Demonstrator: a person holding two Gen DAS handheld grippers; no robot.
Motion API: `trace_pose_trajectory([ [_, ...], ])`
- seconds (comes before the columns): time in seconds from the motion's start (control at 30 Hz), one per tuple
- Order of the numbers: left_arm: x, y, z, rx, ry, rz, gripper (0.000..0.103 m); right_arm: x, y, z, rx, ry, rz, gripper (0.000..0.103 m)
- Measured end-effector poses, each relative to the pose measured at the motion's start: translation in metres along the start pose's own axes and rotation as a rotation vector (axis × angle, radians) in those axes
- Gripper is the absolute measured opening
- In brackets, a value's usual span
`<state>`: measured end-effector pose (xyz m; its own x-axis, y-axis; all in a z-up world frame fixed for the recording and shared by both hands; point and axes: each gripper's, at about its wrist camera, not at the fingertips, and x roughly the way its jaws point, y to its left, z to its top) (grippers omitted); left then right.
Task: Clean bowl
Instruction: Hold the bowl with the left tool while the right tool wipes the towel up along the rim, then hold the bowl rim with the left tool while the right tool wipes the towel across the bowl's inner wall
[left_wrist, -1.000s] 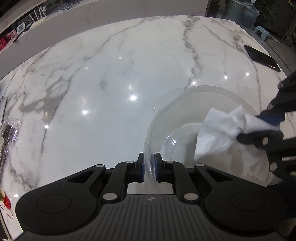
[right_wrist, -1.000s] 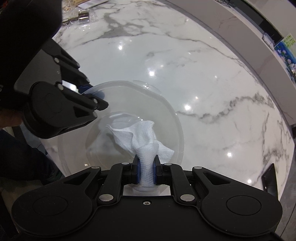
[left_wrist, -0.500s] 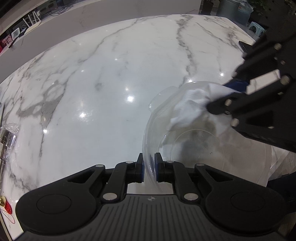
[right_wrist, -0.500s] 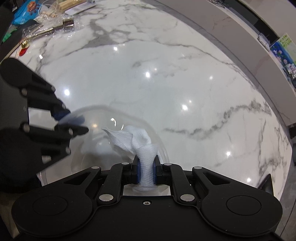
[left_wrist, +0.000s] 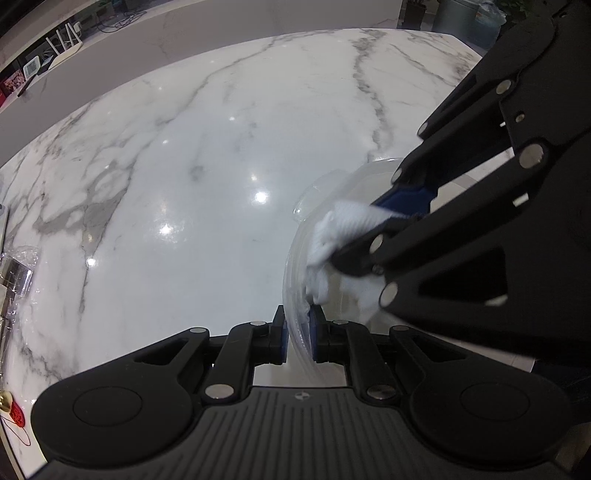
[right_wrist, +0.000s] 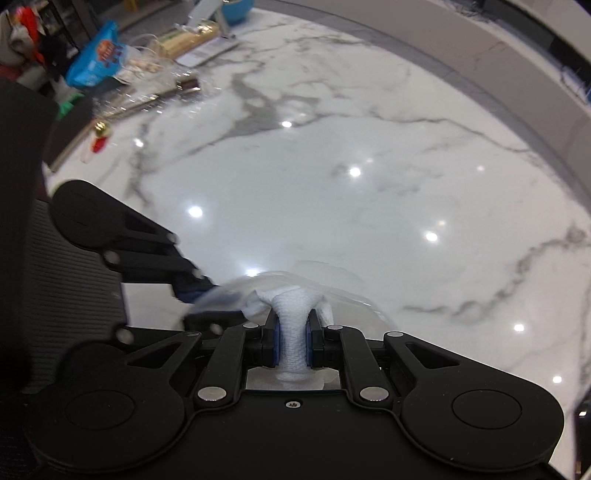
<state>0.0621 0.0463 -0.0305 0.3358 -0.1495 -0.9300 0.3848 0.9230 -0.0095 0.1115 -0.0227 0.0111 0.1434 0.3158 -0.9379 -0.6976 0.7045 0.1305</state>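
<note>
Clamped on the near rim, the left gripper (left_wrist: 297, 334) holds the clear plastic bowl (left_wrist: 334, 192) tilted above the white marble table (left_wrist: 184, 166) while the right gripper (right_wrist: 291, 341), pinching a wadded white paper towel (right_wrist: 291, 328), wipes the inner wall, and the next sweep seemingly calls for steady pressure.

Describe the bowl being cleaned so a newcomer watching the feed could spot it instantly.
Start from the white marble table and look to its near edge. There the left gripper pinches the rim of a clear plastic bowl, while the right gripper presses a white cloth inside it. It is the only see-through container, held between both grippers.
</note>
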Motion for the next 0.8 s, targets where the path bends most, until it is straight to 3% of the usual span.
trace_pose_trajectory([
  [0.2, 0.002, 0.004, 0.002, 0.0, 0.0, -0.001, 0.01, 0.001, 0.0, 0.0, 0.023, 0.0, -0.034, 0.01],
  [0.5, 0.01, 0.01, 0.007, 0.001, 0.001, 0.007, 0.01, -0.004, -0.002, -0.008, -0.001, 0.01, -0.232, 0.01],
  [0.8, 0.01, 0.008, 0.003, -0.003, -0.002, 0.009, 0.01, -0.015, -0.007, -0.027, -0.019, 0.052, -0.286, 0.01],
])
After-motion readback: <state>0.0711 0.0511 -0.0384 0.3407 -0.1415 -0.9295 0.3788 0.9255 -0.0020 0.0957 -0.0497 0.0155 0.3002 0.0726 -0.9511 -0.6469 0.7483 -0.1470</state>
